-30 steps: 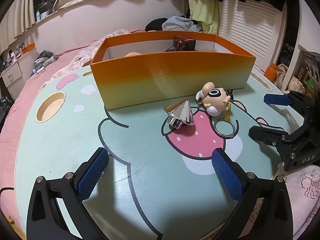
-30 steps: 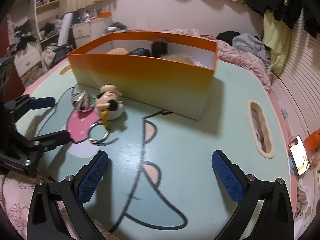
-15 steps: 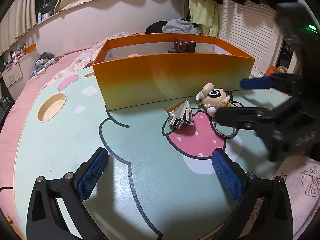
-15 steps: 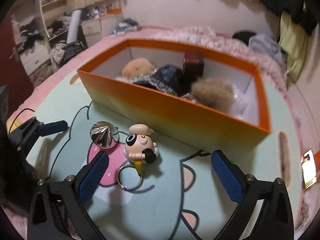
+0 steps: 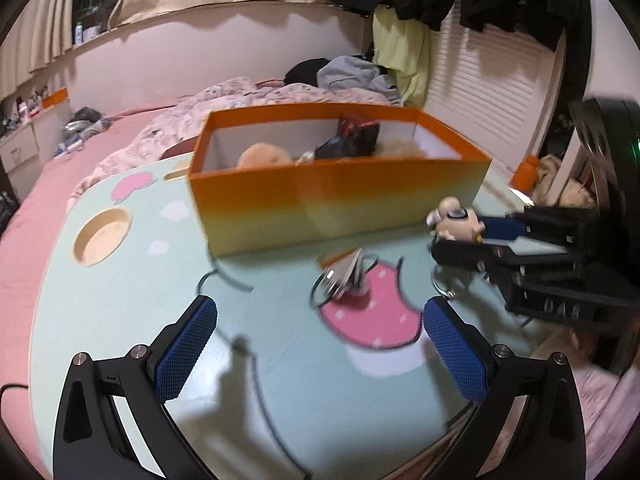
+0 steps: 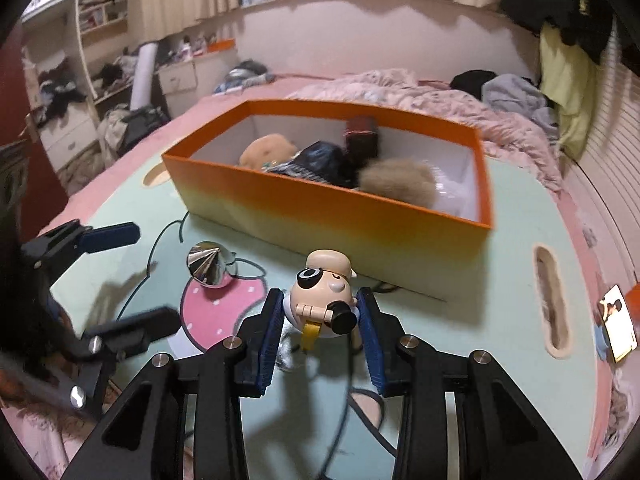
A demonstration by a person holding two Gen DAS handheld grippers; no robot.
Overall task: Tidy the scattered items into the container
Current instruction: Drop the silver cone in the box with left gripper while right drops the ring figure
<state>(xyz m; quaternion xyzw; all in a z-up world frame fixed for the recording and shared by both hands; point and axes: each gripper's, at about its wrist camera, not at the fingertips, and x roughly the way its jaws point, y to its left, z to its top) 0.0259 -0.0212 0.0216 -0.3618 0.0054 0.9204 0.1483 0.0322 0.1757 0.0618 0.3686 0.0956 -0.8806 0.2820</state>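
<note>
My right gripper [image 6: 320, 316] is shut on the pirate figure keychain [image 6: 322, 300], its pads pressed to both sides; the same figure [image 5: 454, 222] shows between those fingers in the left wrist view, its ring [image 5: 448, 282] hanging below. A silver cone [image 6: 210, 266] lies on the pink patch of the mint table [image 6: 500, 280]; it appears blurred in the left wrist view [image 5: 344, 274]. My left gripper [image 5: 320, 344] is open and empty, in front of the cone. The orange box [image 6: 340, 212] behind holds plush and dark items.
The table has a round cup hole [image 5: 102, 236] at left and a slot [image 6: 554, 304] at right. A phone [image 6: 618, 326] lies past the right edge. A pink bed [image 5: 32, 200] surrounds the table, with drawers and clutter at far left.
My right gripper moved in over the keychain figure and closed on it. The left gripper view shifted and rose slightly, staying open.
</note>
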